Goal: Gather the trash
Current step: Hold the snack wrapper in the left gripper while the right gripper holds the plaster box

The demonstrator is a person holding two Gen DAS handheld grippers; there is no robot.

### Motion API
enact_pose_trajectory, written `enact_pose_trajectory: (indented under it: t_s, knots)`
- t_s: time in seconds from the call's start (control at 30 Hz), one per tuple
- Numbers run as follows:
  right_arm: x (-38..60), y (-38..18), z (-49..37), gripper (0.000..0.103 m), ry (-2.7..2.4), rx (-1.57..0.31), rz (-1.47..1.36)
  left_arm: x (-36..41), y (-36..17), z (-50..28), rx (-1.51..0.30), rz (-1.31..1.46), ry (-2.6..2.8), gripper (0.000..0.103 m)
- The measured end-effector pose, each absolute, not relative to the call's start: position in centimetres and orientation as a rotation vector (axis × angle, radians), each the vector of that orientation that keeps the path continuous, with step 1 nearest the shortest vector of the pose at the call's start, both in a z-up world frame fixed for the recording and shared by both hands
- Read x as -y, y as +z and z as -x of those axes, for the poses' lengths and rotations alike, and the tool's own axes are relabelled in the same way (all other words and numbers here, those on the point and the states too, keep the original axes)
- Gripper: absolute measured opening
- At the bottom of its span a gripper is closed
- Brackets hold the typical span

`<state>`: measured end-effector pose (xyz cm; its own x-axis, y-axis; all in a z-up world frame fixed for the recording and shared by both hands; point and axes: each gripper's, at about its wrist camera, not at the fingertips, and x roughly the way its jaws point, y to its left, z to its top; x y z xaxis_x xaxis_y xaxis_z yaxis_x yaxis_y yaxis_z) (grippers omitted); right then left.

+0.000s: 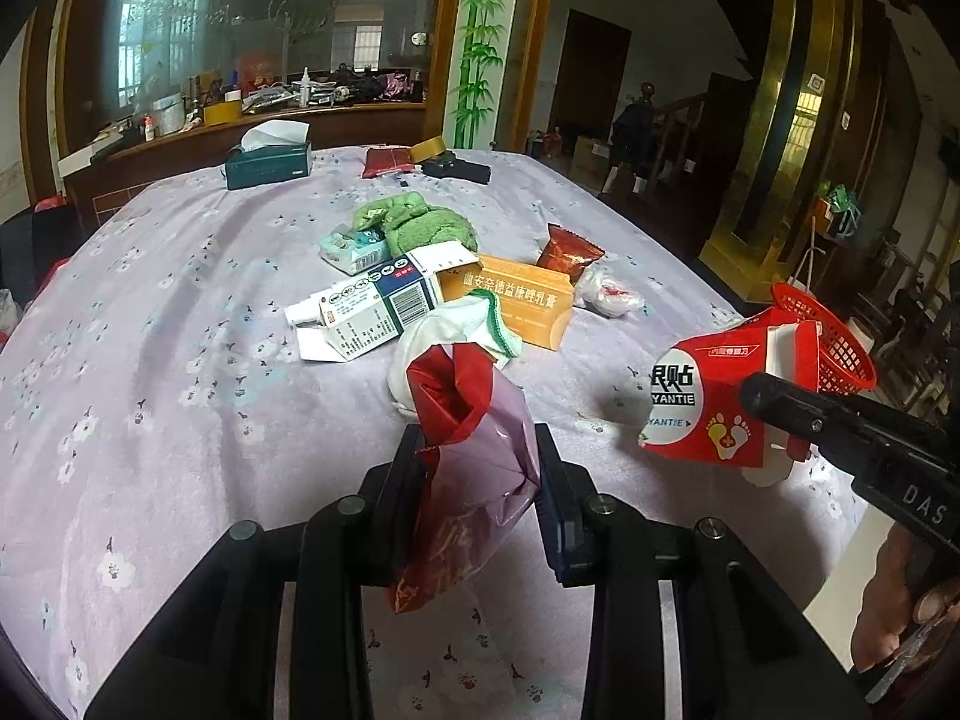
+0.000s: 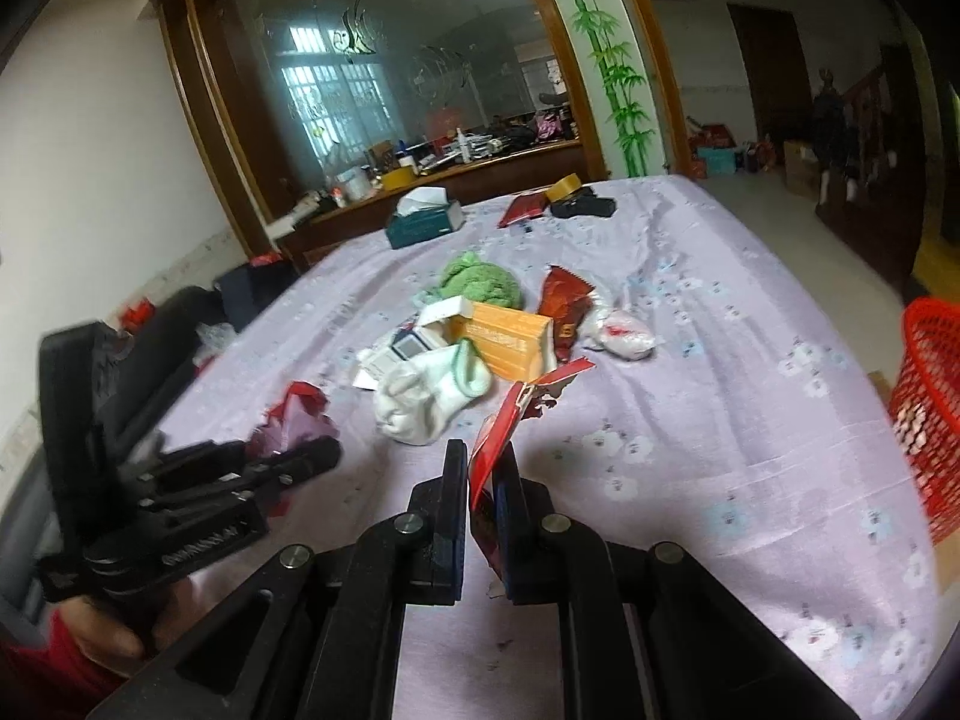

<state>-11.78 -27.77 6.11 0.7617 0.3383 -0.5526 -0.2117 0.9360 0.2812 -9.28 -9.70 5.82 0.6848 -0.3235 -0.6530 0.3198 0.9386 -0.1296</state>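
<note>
My left gripper is shut on a red and translucent plastic bag, held above the table; it also shows in the right wrist view. My right gripper is shut on a torn red foot-patch carton, seen in the left wrist view at the right. A red mesh basket stands past the table's right edge, also in the right wrist view. A trash pile lies mid-table: a blue-white carton, an orange box, a white sock, a dark red snack wrapper, a white crumpled bag.
A lilac flowered cloth covers the table. A green cloth, a teal pack, a tissue box, a tape roll and a black item lie farther back. A cluttered wooden counter stands behind.
</note>
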Motion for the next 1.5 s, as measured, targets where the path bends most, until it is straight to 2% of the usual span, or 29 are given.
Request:
enact_pose_trajectory:
  t_s: [1.5]
  knots:
    - [27.48, 6.33, 12.16, 0.009, 0.306, -0.641, -0.192, 9.92, 4.95, 9.25, -0.736, -0.028, -0.326, 0.033]
